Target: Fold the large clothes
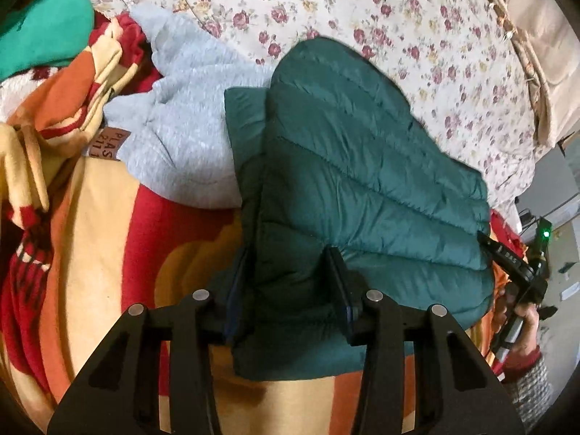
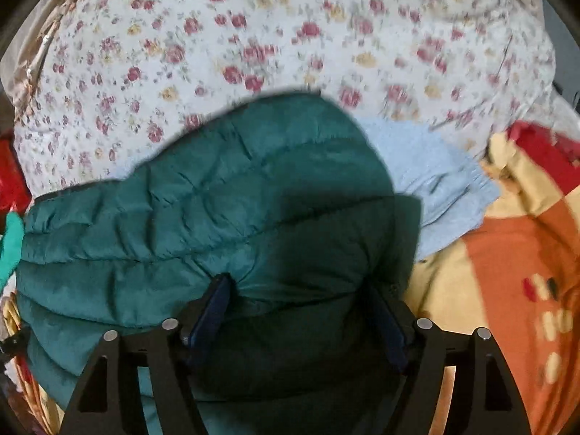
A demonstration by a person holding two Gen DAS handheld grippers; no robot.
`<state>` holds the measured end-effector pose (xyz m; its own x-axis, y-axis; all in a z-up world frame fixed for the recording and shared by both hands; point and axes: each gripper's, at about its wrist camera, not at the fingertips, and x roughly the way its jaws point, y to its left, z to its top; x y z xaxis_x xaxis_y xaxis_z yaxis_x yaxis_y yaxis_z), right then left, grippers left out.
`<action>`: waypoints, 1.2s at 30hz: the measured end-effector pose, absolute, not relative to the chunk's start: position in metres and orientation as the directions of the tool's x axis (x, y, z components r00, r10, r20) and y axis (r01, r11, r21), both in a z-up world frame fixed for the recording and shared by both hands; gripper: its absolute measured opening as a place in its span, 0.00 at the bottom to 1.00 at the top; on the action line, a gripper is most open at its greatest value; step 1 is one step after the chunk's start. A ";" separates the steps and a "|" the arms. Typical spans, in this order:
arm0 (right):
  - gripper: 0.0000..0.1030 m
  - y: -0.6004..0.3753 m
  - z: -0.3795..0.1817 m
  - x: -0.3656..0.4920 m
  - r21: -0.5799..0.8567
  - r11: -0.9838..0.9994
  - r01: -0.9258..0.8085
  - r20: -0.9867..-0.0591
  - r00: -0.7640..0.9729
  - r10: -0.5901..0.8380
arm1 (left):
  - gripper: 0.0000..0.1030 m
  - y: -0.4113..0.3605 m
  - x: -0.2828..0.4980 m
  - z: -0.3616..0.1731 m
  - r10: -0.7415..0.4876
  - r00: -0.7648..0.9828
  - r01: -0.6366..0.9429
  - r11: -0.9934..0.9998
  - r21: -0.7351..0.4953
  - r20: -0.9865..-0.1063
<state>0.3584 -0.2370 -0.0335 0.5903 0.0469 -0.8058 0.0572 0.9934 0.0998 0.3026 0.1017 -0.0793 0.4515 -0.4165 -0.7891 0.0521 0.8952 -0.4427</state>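
A dark green quilted puffer jacket (image 1: pixel 362 166) lies folded on the bed. My left gripper (image 1: pixel 286 264) is shut on its thick near edge, with jacket bulk filling the space between the fingers. In the right wrist view the same jacket (image 2: pixel 203 210) fills the middle, and my right gripper (image 2: pixel 301 290) is shut on its near edge the same way. The right gripper and the hand holding it also show at the right edge of the left wrist view (image 1: pixel 518 268).
A light grey sweatshirt (image 1: pixel 181 137) lies beside the jacket, on a red, orange and cream blanket (image 1: pixel 119 253). A floral sheet (image 1: pixel 380 18) covers the bed beyond. A bright green garment (image 1: pixel 43 29) sits far left.
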 end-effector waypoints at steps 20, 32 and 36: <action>0.92 -0.142 -0.112 0.347 -0.058 0.985 -0.160 -0.788 0.613 0.054 | 0.56 0.111 0.268 -0.039 -0.039 0.706 -0.068 0.990 -0.123 -0.707; 0.88 -0.163 -0.065 0.228 0.048 0.974 -0.221 -0.749 0.637 0.182 | 0.68 0.099 0.229 -0.011 0.151 0.816 -0.162 0.986 0.031 -0.558; 0.88 -0.173 -0.066 0.180 0.082 0.969 -0.233 -0.745 0.631 0.215 | 0.79 0.085 0.199 0.012 0.171 0.855 -0.168 0.984 0.050 -0.490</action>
<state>0.1800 -0.1735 -0.0658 0.6312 0.2149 -0.7452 -0.2327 0.9691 0.0823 0.1994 0.0853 0.0120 0.8547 0.1712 -0.4902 -0.1684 0.9844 0.0503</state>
